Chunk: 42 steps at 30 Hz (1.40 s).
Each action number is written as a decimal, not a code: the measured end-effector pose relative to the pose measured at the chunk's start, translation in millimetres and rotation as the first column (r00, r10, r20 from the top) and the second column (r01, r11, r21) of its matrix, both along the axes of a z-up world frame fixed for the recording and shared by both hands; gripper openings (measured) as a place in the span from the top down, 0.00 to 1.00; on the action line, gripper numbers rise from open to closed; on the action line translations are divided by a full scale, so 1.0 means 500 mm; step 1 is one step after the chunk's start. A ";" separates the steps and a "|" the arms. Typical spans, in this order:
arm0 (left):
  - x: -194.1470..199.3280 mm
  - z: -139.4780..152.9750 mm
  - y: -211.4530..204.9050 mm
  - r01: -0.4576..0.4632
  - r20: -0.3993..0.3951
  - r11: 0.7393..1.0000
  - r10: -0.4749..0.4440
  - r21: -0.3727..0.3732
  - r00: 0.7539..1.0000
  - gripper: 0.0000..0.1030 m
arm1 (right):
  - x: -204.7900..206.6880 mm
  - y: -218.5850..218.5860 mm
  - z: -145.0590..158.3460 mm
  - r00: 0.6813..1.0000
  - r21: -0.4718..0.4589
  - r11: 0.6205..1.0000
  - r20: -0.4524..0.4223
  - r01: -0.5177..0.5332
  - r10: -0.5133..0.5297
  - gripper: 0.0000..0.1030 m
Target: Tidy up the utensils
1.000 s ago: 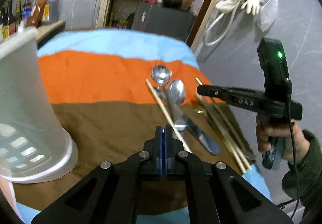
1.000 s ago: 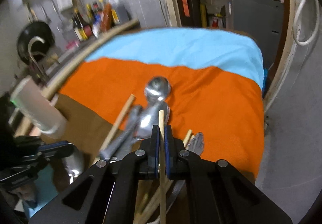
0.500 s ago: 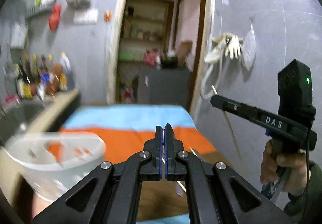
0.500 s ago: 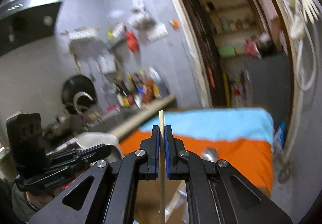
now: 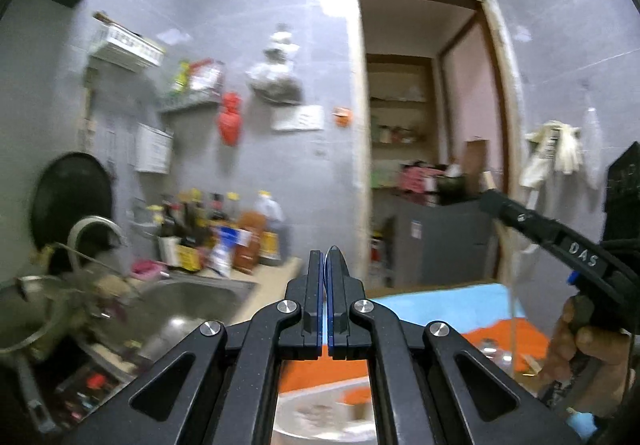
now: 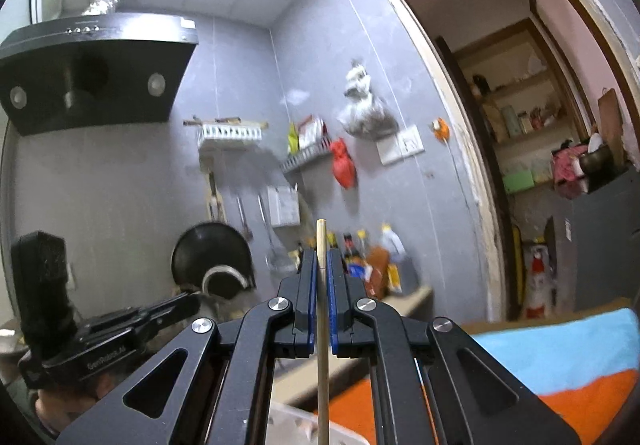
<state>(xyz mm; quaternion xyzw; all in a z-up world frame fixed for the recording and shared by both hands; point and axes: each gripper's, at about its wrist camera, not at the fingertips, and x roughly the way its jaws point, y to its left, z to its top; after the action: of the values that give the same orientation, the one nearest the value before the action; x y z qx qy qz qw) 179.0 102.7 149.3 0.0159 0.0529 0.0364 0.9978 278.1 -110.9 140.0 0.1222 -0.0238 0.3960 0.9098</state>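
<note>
A grey-tiled kitchen wall (image 6: 240, 57) fills the background above a table draped in blue and orange cloth (image 6: 560, 365), where the matte black right gripper (image 6: 322, 265) clamps a thin, pale wooden chopstick (image 6: 322, 373) upright, and the left gripper (image 5: 324, 265) is pressed together, empty

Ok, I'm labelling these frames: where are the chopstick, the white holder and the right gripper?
chopstick (image 6: 322, 329): right wrist view, shaft between the fingers.
white holder (image 5: 320, 419): left wrist view, blurred rim at the bottom.
right gripper (image 6: 322, 259): right wrist view, between fingertips, shut on the chopstick.
</note>
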 end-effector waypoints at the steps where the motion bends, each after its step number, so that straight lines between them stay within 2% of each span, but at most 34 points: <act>1: -0.003 -0.008 0.017 -0.020 0.008 1.000 0.020 0.010 1.000 1.00 | -0.002 0.010 -0.005 1.000 0.005 1.000 0.022 0.013 -0.013 0.97; 3: 0.006 -0.029 0.045 -0.070 0.023 0.997 0.069 0.035 0.997 1.00 | 0.005 0.038 -0.024 0.997 0.004 0.999 0.061 0.048 -0.048 0.97; 6: 0.024 -0.075 0.068 -0.106 0.013 0.992 0.105 0.064 0.994 1.00 | 0.017 0.060 -0.053 0.996 -0.023 0.997 0.066 0.069 -0.068 0.97; 12: 0.035 -0.158 0.064 -0.134 0.013 0.984 0.134 0.113 0.991 1.00 | 0.038 0.080 -0.098 0.992 -0.070 0.991 0.066 0.114 -0.110 0.97; 16: 0.042 -0.189 0.050 -0.131 0.027 0.981 0.129 0.141 0.991 1.00 | 0.049 0.081 -0.114 0.991 -0.089 0.988 0.049 0.128 -0.124 0.97; 19: 0.049 -0.202 0.047 -0.100 -0.003 0.987 0.101 0.127 0.995 1.00 | 0.049 0.077 -0.124 0.993 -0.110 0.987 0.028 0.117 -0.115 0.97; 24: 0.049 -0.206 0.055 -0.044 -0.076 0.999 0.046 0.025 0.996 0.98 | 0.039 0.072 -0.137 0.996 -0.151 0.985 -0.013 0.084 -0.086 0.97; 28: 0.043 -0.191 0.066 0.010 -0.111 0.998 -0.017 -0.063 0.994 0.98 | 0.030 0.065 -0.142 0.997 -0.169 0.984 -0.052 0.049 -0.059 0.96; 32: 0.042 -0.174 0.085 0.106 -0.143 0.975 -0.135 -0.194 0.980 0.95 | 0.016 0.058 -0.143 0.996 -0.185 0.983 -0.085 0.017 -0.033 0.94; 34: 0.041 -0.163 0.092 0.126 -0.153 0.963 -0.166 -0.239 0.974 0.94 | 0.010 0.053 -0.141 0.995 -0.188 0.982 -0.101 0.007 -0.026 0.88; 35: 0.039 -0.159 0.093 0.136 -0.157 0.956 -0.181 -0.258 0.971 0.91 | 0.006 0.049 -0.140 0.994 -0.187 0.982 -0.109 0.001 -0.022 0.86; 36: 0.035 -0.155 0.093 0.147 -0.158 0.950 -0.196 -0.276 0.968 0.89 | 0.001 0.044 -0.137 0.993 -0.183 0.983 -0.118 -0.004 -0.018 0.78; 38: 0.030 -0.143 0.092 0.156 -0.154 0.943 -0.208 -0.294 0.966 0.75 | -0.007 0.034 -0.132 0.991 -0.179 0.984 -0.132 -0.012 -0.012 0.76; 41: 0.019 -0.130 0.084 0.178 -0.137 0.930 -0.232 -0.320 0.963 0.68 | -0.021 0.014 -0.120 0.990 -0.173 0.985 -0.142 -0.013 -0.012 0.74; 42: 0.014 -0.123 0.080 0.185 -0.132 0.926 -0.239 -0.328 0.962 0.66 | -0.028 0.005 -0.116 0.990 -0.170 0.985 -0.141 -0.009 -0.015 0.71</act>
<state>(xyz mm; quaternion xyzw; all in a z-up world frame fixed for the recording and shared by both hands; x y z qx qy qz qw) 185.9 142.5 87.8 -0.1336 0.1409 -0.0823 0.9775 263.9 -108.6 82.1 0.0716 0.0745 0.3854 0.9170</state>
